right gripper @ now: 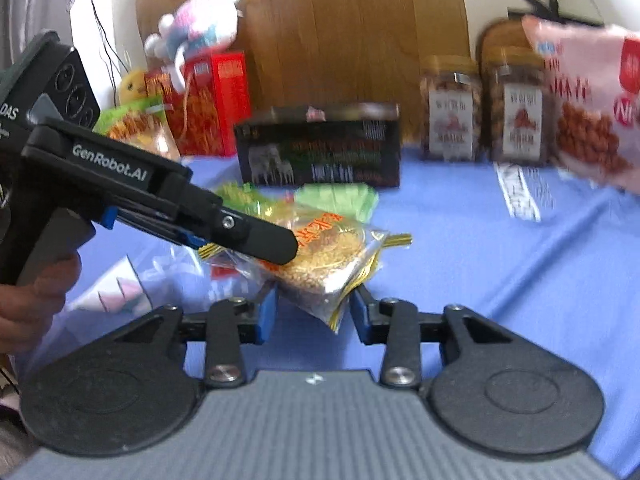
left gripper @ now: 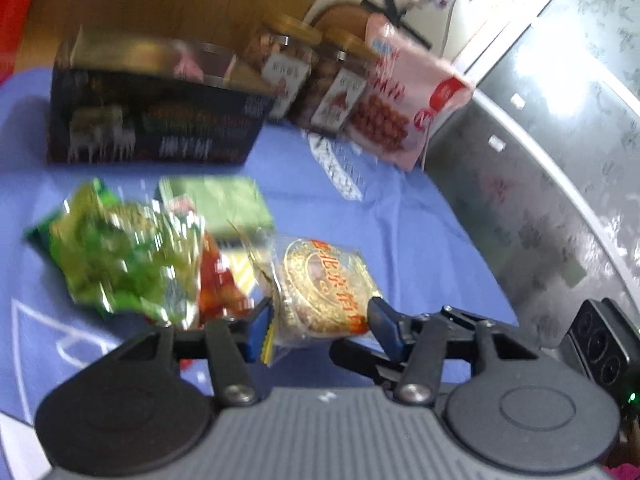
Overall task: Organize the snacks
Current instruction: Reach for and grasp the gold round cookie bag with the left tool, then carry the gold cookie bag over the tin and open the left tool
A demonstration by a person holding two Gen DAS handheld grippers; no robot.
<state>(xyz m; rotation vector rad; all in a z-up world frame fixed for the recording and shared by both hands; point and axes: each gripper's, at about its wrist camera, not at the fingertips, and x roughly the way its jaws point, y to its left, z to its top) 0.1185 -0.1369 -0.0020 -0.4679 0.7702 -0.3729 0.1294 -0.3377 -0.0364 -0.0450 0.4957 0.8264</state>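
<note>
Blue cloth covers the tabletop in front of a wooden panel. Near its front edge a round sesame cake in a clear wrapper sits between both tools: the left gripper has its jaws clamped on the cake's sides, while the right gripper pinches the wrapper's corner. A dark printed box and two clear nut jars stand behind.
</note>
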